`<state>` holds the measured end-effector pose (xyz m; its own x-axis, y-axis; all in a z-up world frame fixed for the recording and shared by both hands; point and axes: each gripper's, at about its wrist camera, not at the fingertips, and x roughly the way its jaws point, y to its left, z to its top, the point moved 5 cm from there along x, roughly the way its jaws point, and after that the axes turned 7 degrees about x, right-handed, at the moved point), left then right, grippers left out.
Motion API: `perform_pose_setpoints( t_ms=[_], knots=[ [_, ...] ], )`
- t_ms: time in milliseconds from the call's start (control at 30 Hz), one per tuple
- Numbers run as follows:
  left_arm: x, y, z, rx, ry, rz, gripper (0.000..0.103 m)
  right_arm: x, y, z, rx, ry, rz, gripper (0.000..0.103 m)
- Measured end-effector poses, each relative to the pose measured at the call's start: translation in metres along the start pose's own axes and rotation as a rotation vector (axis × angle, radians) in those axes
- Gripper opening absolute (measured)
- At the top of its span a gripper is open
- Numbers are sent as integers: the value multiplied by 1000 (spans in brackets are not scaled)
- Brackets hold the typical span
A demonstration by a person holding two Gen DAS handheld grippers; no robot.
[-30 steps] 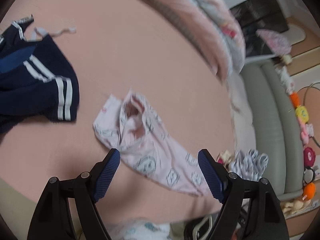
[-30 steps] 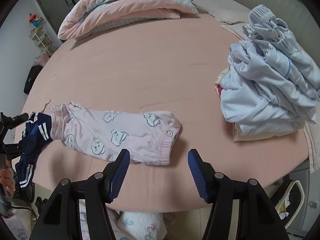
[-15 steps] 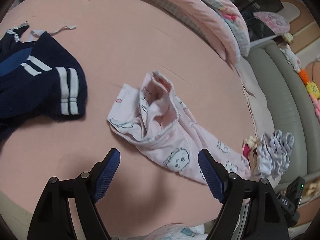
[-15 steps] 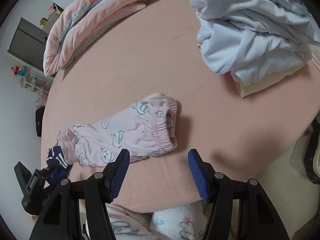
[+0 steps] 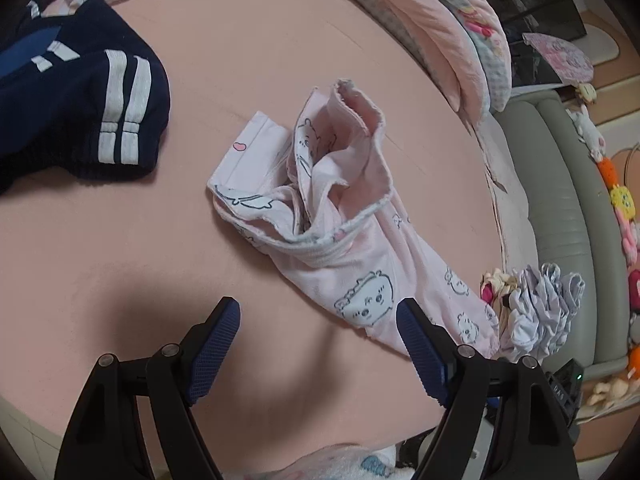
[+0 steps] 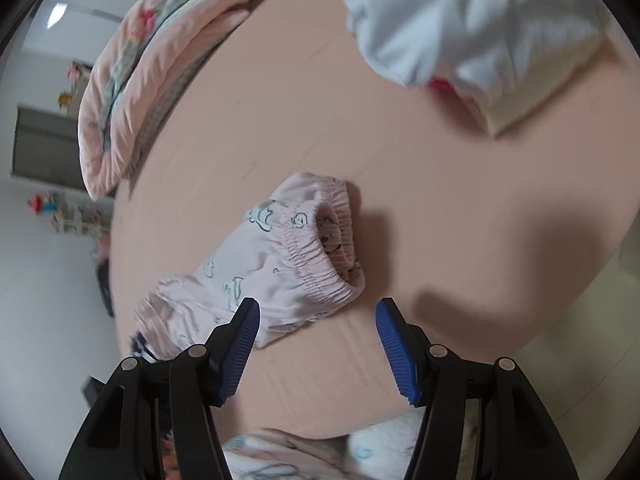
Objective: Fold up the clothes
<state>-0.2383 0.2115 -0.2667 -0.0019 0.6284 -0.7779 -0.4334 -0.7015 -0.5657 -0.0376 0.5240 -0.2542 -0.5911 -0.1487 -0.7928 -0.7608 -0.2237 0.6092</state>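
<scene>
Left wrist view: left claw [image 5: 318,322] wide open, nothing btwn the blue pads, hanging over bare pink bed sheet [image 5: 248,52]. Pink printed pants [image 5: 360,272] lie on the bed just ahead of the claw, crumpled, not folded. Cuff/hem end bunched up and gaping open toward the top of the view; rest of the fabric runs down-right, passing just behind the right-hand finger. Can't tell if that finger touches the cloth. Navy garment w/ white stripes [image 5: 80,92] sits upper left on the bed, apart from the pants. Folded pink quilt [image 5: 440,20] along the far edge of the bed. Small heap of pale clothes [image 5: 540,308] at the right edge, near the far end of the pants.

Right wrist view: right claw [image 6: 318,314] also wide open, empty. Elastic waistband [image 6: 316,256] of the pants is directly ahead, between and just beyond the fingertips; left-hand finger overlaps the fabric edge in the view, contact unclear. Waistband opening faces right, pant body trails off down-left. Pile of light-blue/white clothes [image 6: 460,20] upper right on the bed, blurred, well apart from the pants. Quilt [image 6: 132,80] upper left. View is tilted. Shadows of both claws fall on the sheet.
</scene>
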Motion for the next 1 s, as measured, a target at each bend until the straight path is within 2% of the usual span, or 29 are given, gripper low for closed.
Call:
perform_pose_setpoints(
  t_ms=[133, 267, 533, 700, 767, 833, 1000],
  knots=[
    [8, -2, 8, -14, 1, -12, 80, 17, -4, -6, 71, 47, 62, 60],
    [16, -6, 15, -10, 6, -33, 80, 28, -3, -10, 95, 42, 89, 60],
    [29, -1, 17, -54, 11, -60, 80, 44, -3, -5, 107, 16, 68, 60],
    [28, -3, 18, -38, -4, -64, 80, 54, -3, -1, 114, 9, 64, 60],
    [28, -3, 21, -31, -16, -51, 76, 57, 0, 2, 96, 3, 53, 60],
    [27, -1, 23, -30, -20, -35, 65, 58, 2, 5, 85, -6, 55, 60],
    [26, 6, 26, -47, -19, -50, 53, 63, 3, 10, 79, -25, 71, 60]
  ],
)
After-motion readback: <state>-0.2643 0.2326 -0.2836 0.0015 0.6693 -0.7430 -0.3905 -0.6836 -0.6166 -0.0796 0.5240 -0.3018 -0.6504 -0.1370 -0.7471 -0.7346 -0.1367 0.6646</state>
